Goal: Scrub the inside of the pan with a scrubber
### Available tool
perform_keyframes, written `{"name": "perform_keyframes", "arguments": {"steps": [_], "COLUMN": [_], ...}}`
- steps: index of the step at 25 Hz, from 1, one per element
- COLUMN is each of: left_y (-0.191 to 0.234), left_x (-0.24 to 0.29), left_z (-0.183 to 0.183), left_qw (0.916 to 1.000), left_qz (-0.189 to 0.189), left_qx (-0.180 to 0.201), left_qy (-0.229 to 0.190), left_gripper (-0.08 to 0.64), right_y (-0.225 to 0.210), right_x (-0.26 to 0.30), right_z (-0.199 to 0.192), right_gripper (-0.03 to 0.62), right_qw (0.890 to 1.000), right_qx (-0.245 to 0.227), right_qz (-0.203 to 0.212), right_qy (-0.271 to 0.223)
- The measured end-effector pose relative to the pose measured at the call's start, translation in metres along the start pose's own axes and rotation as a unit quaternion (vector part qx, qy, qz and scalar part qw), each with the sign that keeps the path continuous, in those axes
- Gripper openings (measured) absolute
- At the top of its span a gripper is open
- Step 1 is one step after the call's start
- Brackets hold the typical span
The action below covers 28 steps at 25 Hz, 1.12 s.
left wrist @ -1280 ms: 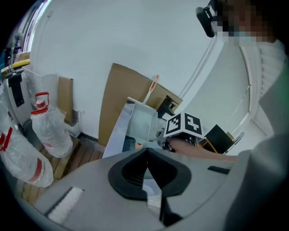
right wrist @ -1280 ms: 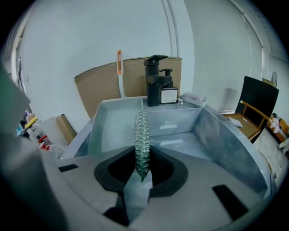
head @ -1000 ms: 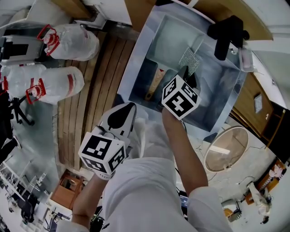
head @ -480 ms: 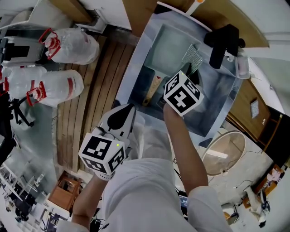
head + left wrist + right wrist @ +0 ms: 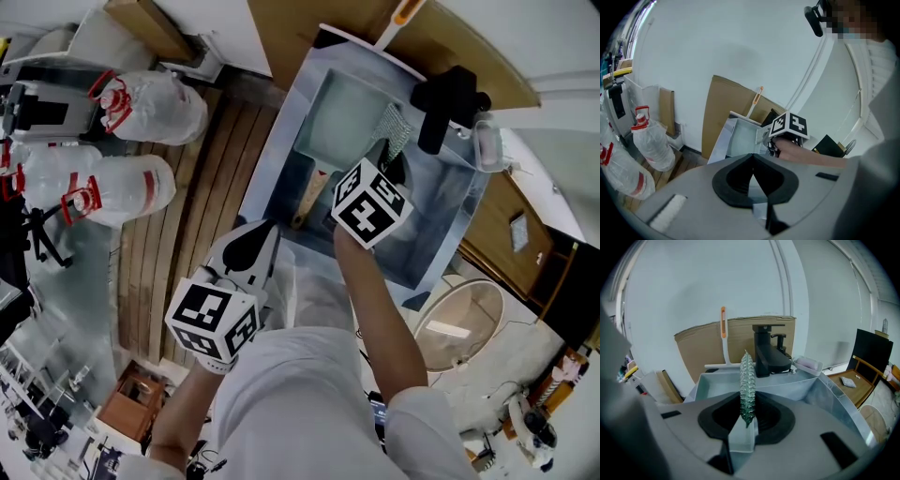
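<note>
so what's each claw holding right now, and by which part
Right claw: the mesh scrubber, pinched by its lower edge, the rest standing up. Left claw: shut, nothing in it.

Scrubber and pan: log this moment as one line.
right gripper: shut on scrubber, above sink | left gripper: shut, empty | pan: in sink

Right arm (image 5: pixel 380 319) is stretched out forward. The right gripper (image 5: pixel 390 161) points away from the body, jaws pinched on the scrubber (image 5: pixel 747 380), which stands edge-on between them. The left gripper (image 5: pixel 262 234) sits back close to the torso, jaws closed tip to tip, nothing in them. The left forearm (image 5: pixel 178 412) is tucked in low.
</note>
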<state>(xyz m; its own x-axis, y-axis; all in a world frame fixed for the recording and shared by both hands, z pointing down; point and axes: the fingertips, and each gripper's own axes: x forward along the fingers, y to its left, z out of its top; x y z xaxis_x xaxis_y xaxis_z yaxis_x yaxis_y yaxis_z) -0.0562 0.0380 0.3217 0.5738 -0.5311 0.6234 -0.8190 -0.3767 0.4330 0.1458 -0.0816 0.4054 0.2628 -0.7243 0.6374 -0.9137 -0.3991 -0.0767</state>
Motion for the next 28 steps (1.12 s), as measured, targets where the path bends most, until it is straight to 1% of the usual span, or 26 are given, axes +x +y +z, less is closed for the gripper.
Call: {"name": "perform_keyframes", "arguments": {"steps": [4,8,13,16,23,26,28], "left_y": [-0.008,-0.016,-0.020,-0.021,-0.028,-0.038,-0.049], "left_x": [-0.009,-0.021,-0.040,-0.054,-0.080,-0.086,-0.087], "left_z": [0.006,0.012,0.019,0.022,0.028,0.037,0.039], "left_qw": [1.0000,0.9998,0.9994,0.9990,0.9977,0.9961,0.9949], "left_qz": [-0.003,-0.005,-0.005,-0.002,-0.003,-0.011,-0.020], "left_qx": [0.003,0.008,0.016,0.022,0.038,0.056,0.069], "left_qy": [-0.006,-0.016,-0.032,-0.039,-0.056,-0.067,-0.070], "left_gripper": [0.005,0.005,0.005,0.005,0.005,0.005,0.005], "right_y": [0.006,0.010,0.001,-0.006,-0.035,-0.052,-0.068], "right_x": [-0.023,-0.058,-0.105,-0.133,-0.204,-0.227,-0.240], "right_z": [0.005,0.010,0.032,0.048,0.069,0.076,0.080], "right_gripper": [0.067,0.067,0.067,0.067,0.068,0.069,0.067], "right_qw": [1.000,0.998,0.995,0.992,0.987,0.983,0.982], "right_qx": [-0.008,-0.015,-0.008,-0.011,-0.011,-0.007,-0.007], "right_qz": [0.025,0.059,0.101,0.122,0.158,0.179,0.185], "right_qy": [0.002,0.003,-0.009,-0.019,-0.026,-0.028,-0.032]}}
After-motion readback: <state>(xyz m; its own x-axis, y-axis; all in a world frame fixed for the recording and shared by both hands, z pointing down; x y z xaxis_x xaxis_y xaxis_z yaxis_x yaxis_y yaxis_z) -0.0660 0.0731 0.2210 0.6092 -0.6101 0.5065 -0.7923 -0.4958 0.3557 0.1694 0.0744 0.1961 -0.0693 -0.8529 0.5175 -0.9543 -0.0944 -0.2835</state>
